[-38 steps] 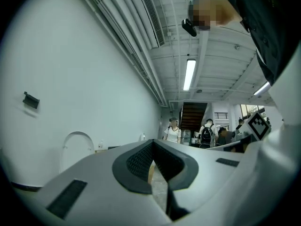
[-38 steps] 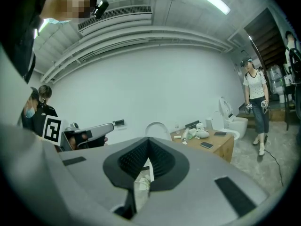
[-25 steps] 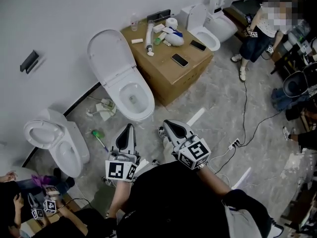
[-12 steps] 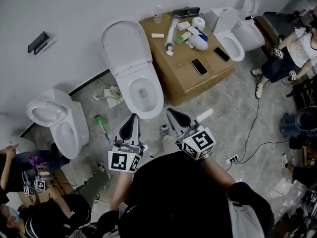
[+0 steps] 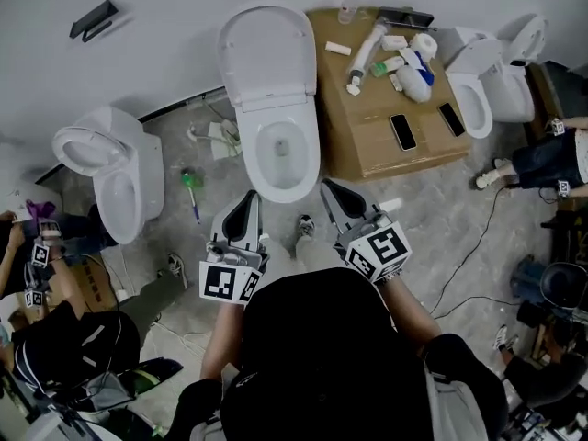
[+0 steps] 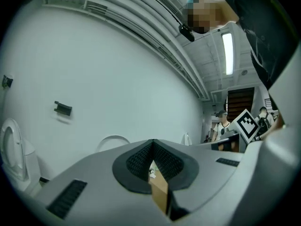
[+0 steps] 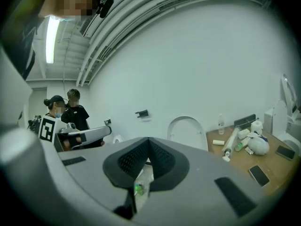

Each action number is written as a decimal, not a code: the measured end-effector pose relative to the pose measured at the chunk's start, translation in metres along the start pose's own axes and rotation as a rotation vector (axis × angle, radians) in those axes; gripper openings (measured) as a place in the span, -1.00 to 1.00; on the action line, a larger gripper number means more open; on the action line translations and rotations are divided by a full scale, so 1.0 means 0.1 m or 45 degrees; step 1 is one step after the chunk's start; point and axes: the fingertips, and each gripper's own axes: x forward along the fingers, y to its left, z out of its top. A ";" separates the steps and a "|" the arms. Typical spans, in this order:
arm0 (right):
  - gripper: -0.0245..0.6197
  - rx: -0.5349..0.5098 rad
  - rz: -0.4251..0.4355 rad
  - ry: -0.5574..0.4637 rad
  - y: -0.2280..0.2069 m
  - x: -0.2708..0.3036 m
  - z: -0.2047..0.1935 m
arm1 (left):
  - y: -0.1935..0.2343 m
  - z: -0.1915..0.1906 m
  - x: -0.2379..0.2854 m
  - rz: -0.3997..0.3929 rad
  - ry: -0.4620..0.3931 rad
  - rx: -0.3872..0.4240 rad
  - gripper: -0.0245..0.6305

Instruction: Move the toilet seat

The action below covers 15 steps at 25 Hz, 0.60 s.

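**Fig.** The middle toilet [image 5: 308,145] seen from beside the operator. Its toilet seat [image 5: 269,58] appears raised against the wall [image 5: 165,7] (whether ring and lid stand together cannot be told). The left tool [image 5: 246,202] and the right tool [image 5: 329,191] hover just short of the toilet's front, each with jaws pressed together on nothing. Good practice: part one tool's jaws, take the seat's top edge, and swing it gently down. No brand is legible, only square coded markers [image 5: 225,283] on the tools.
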 end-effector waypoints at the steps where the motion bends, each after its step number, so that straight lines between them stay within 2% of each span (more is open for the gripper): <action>1: -0.91 0.001 0.006 0.012 -0.03 0.06 -0.02 | 0.04 -0.03 0.03 0.008 0.006 -0.002 -0.90; 9: -0.91 0.040 0.021 0.145 -0.09 0.47 -0.34 | 0.42 -0.33 0.13 0.054 0.068 -0.056 -0.90; 15: -0.91 0.046 -0.004 0.126 -0.15 0.86 -0.38 | 0.68 -0.51 0.37 -0.005 0.096 -0.068 -0.90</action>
